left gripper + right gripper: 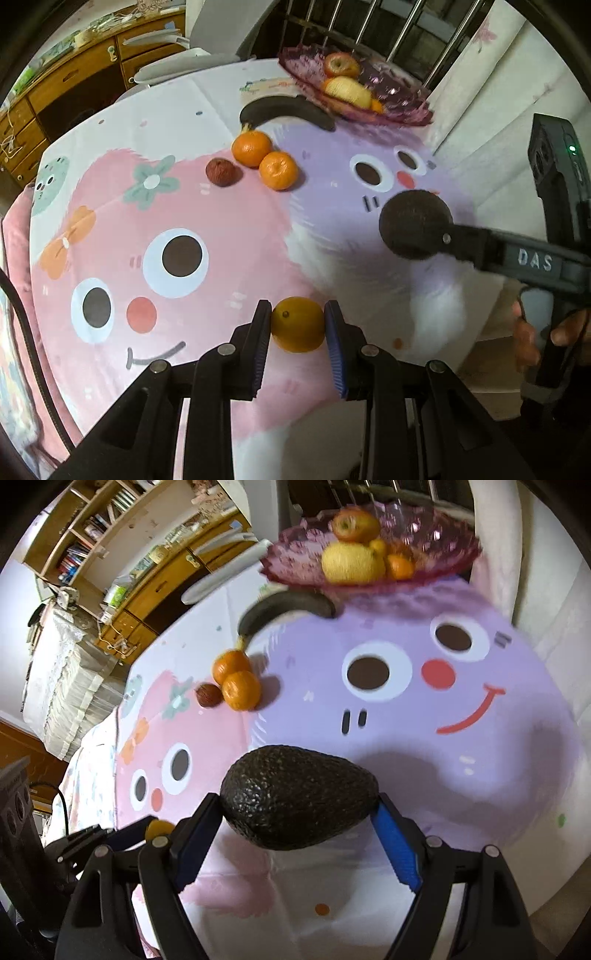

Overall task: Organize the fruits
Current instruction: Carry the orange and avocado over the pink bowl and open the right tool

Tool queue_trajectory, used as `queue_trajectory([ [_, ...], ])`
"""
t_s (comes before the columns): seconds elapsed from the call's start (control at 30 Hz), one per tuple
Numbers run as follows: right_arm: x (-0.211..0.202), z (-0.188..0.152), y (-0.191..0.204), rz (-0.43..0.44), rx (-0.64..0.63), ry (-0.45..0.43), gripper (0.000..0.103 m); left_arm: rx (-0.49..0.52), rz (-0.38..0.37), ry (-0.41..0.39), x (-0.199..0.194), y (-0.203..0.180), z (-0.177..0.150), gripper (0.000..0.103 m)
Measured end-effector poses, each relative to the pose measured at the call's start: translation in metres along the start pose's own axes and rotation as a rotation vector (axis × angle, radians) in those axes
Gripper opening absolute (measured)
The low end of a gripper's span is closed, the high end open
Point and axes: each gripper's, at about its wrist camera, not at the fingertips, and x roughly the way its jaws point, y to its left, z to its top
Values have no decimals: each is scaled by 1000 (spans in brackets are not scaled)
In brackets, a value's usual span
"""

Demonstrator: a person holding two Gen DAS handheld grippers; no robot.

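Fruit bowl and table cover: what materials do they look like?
Fruit bowl: looks like translucent purple-pink glass or clear plastic; the faceted, scalloped rim glints and fruit shows through. Cannot tell which. Table cover: printed cartoon sheet with fold creases and slight sheen, probably wipeable plastic or coated fabric.

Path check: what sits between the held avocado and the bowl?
Right wrist view: avocado, bowl; between them only bare tablecloth. Banana lies left of that line.

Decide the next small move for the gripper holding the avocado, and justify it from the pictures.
Probably carry the avocado forward toward the purple bowl: the right gripper already clamps it above the cloth, and the bowl holds other fruit at the table's far edge.
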Motion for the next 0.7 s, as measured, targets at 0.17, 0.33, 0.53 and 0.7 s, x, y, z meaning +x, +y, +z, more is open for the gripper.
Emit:
queue_trajectory([
  [0.17,-29,15,1,-4,-51,-37,82,-13,-16,-23,-23,-15,6,27],
  [0.33,-45,36,-8,-17,-89,-43,82,-90,-35,-51,-36,-32,18,27],
  [0.53,-61,68,-25,33,-170,-38,82,-176,12,-113,-45,-59,45,27],
  [0.7,-71,100,-39,67,-250,-32,82,-271,57,-150,-43,-78,66,27],
])
